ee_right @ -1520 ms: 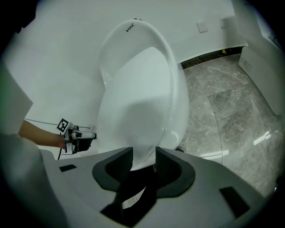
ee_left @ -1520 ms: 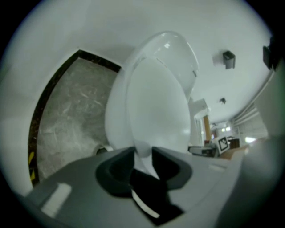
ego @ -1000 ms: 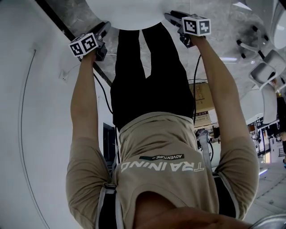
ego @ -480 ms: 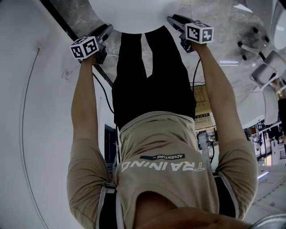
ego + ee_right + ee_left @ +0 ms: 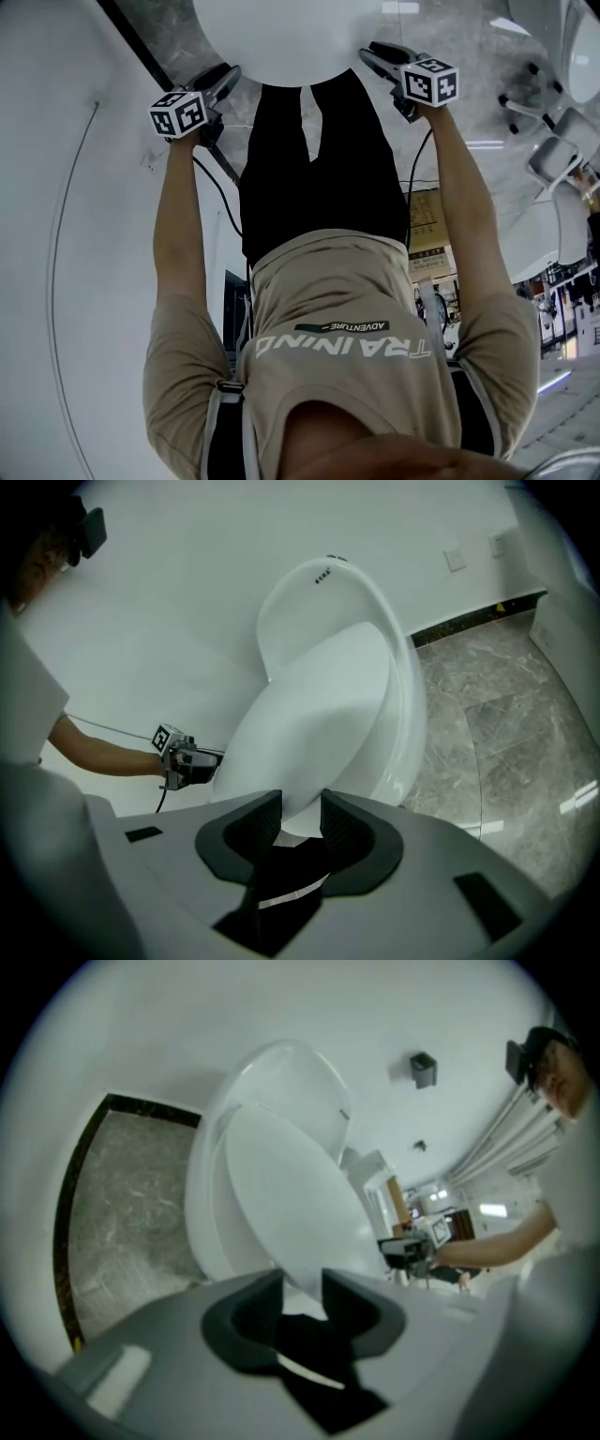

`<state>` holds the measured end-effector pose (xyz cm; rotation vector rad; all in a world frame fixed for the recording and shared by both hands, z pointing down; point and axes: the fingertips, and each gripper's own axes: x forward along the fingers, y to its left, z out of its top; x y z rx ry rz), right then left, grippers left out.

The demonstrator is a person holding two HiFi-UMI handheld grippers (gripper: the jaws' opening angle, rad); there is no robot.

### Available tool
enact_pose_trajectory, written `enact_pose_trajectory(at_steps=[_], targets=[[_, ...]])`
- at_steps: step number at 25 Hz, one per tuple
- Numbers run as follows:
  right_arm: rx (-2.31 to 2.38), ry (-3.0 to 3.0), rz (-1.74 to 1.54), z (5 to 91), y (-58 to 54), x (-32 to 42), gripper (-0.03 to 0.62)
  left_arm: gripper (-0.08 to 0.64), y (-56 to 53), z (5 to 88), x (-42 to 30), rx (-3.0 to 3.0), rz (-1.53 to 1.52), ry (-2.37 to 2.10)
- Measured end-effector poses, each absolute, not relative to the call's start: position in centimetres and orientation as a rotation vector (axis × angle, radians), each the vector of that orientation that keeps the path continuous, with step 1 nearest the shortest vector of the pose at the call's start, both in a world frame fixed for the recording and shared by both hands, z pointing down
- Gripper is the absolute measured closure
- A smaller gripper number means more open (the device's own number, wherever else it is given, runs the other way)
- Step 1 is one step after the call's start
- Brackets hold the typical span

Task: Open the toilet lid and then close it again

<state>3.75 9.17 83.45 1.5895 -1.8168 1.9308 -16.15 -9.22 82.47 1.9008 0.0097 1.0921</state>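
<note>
The white toilet lid is part-way up, tilted over the bowl, and both grippers hold its front rim. My left gripper grips the rim's left side; in the left gripper view the lid runs down between its dark pads, which press on it. On the rim's right side my right gripper is shut; in the right gripper view the lid's edge sits between its pads. Each gripper shows in the other's view: the right gripper and the left gripper.
The toilet stands against a white wall on a grey marble floor with a dark skirting strip. A cable hangs from the left gripper. White chairs stand at the head view's right. Wall sockets sit behind the toilet.
Both grippers have risen together with the lid's rim between their jaws, and the lid has tilted further up from the bowl. Both wrists have rolled a little.
</note>
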Motion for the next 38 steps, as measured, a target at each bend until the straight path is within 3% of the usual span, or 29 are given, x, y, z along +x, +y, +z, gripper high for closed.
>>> enact_pose_trajectory(at_steps=[16,24,31,38], targets=[[1.768,-2.088,1.885,74.4,6.2,5.4,0.466,0.423,-12.5,73.1,-14.5,2.008,0.89,0.034],[1.645,-2.266,1.861,71.8,5.9,8.2,0.448,0.411,-13.4,70.1,-11.4,2.004,0.82,0.072],[1.331,-2.259,1.407,70.7,4.7,6.9,0.443,0.396,-15.0,68.2,-12.0,2.007,0.773,0.111],[1.552,-2.187,1.322,69.1,2.9,8.9,0.546,0.393,-16.4,65.9,-11.3,1.996,0.673,0.152]])
